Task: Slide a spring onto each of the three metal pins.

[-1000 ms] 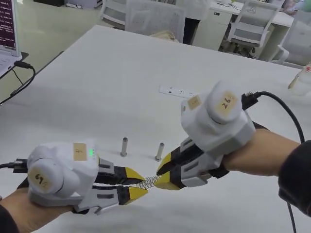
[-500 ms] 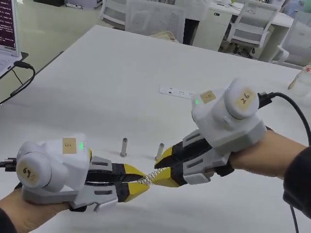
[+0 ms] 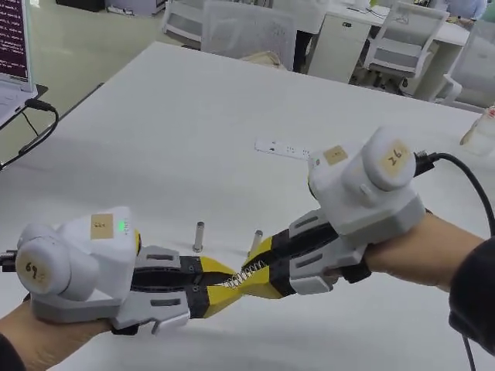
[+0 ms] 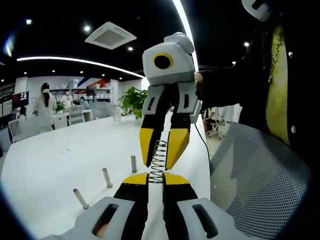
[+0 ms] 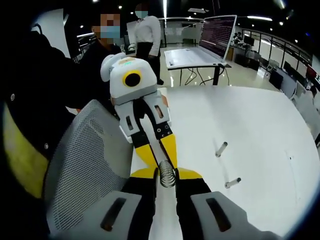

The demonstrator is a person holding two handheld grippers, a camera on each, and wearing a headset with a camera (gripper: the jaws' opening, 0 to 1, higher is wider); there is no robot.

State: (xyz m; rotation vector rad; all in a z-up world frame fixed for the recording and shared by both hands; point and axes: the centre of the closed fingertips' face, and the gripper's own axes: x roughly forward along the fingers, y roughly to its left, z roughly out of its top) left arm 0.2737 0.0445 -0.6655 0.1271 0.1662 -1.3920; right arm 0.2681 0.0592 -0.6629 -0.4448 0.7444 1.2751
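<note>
1. My left gripper (image 4: 156,179) has its fingers clamped on one end of the small coiled steel spring (image 4: 158,156), at the centre of the left gripper view;
2. my right gripper (image 4: 160,165) has its fingers closed on the other end;
3. three short grey metal pins (image 4: 107,177) stand upright on the white worktop (image 4: 55,160), lower left.

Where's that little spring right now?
The spring sits low-centre in the head view, clamped between the left hand-held gripper and the right hand-held gripper, just short of the metal pins.

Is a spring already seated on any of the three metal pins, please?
No, all three pins stand bare on the table, while the spring is held off them.
</note>
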